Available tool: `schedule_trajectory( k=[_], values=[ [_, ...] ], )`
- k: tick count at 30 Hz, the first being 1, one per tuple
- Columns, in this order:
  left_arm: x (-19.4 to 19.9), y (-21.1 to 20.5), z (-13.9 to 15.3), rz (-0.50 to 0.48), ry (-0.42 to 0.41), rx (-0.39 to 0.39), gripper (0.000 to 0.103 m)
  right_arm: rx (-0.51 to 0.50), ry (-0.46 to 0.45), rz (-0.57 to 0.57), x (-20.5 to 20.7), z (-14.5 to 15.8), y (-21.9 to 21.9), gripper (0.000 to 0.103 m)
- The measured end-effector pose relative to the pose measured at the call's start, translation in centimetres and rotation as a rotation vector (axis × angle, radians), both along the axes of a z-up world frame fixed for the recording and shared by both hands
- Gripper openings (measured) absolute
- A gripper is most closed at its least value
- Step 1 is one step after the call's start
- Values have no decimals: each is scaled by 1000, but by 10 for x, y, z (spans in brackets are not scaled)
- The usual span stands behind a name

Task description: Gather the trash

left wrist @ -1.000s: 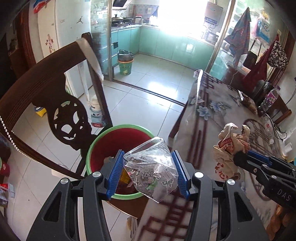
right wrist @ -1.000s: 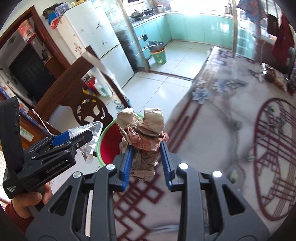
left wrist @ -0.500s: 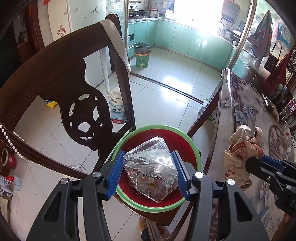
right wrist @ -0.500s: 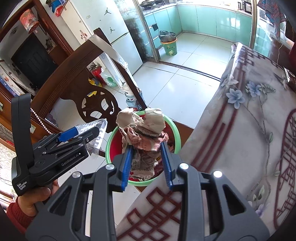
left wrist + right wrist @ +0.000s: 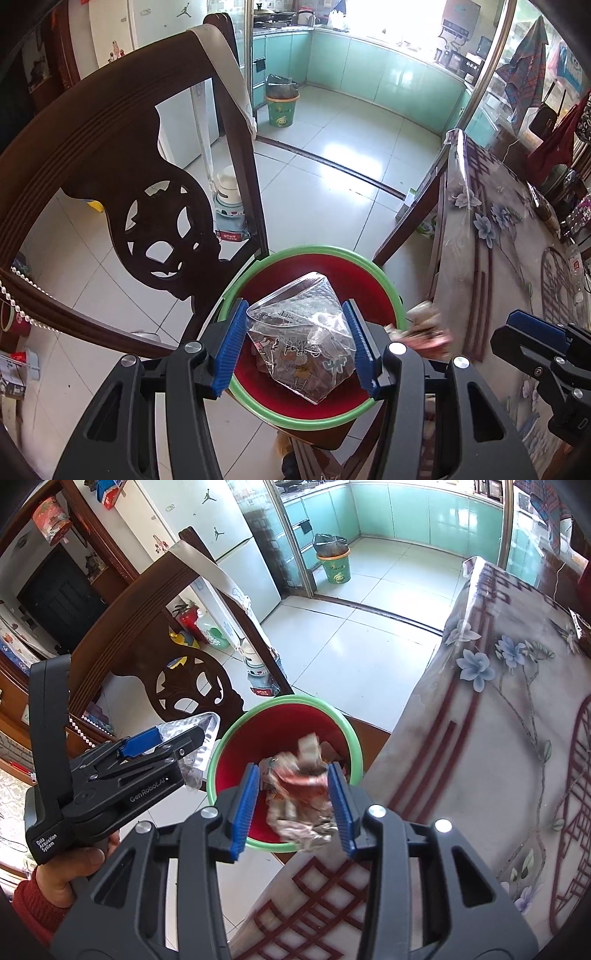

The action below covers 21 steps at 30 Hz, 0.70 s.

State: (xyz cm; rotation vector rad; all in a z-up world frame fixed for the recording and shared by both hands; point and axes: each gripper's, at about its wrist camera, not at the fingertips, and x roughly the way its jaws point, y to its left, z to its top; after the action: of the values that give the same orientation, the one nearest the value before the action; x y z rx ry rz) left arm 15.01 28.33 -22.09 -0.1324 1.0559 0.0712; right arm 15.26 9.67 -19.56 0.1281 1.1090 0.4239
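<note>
R tool (image 5: 293, 805) jaws opening; crumpled brown-and-red paper wad (image 5: 301, 797) sits loose between the blue pads, blurred, looks like it's dropping. It's over the near rim of the red plastic bin w/ green rim (image 5: 286, 701), which sits on the dark carved wooden chair (image 5: 110, 155) just off the desk (image 5: 498, 738) edge. Risk: wad is rim-side, not centred, so it could clip the lip, bounce to the chair seat or floor.

L tool (image 5: 295, 343) clamped on clear crinkly plastic bag w/ printed scraps inside (image 5: 301, 332), held above bin centre. Risk: bag is light and bulky, could cling to a pad on release or land on the wad and slide out. Bin close to seat edge, so a bump from either tool could tip it.
</note>
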Motion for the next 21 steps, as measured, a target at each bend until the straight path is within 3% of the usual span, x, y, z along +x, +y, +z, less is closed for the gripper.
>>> schedule_trajectory(
  k=[6,11,14,21],
  values=[
    [1,-17,-1,-20,10,-14,50,9,11,-33,-5,-2,-22,46],
    [-4,-58,3,-93,9,-58,50,-13,-3,-101,-15,1,-63,46],
    [-8,-100,-3,-189,26,-60,50,-71,-23,-171,-21,-2,-103,55],
    [-13,-199,-24,-353,78,-86,51,-221,8,-455,-27,-17,-266,56]
  ],
)
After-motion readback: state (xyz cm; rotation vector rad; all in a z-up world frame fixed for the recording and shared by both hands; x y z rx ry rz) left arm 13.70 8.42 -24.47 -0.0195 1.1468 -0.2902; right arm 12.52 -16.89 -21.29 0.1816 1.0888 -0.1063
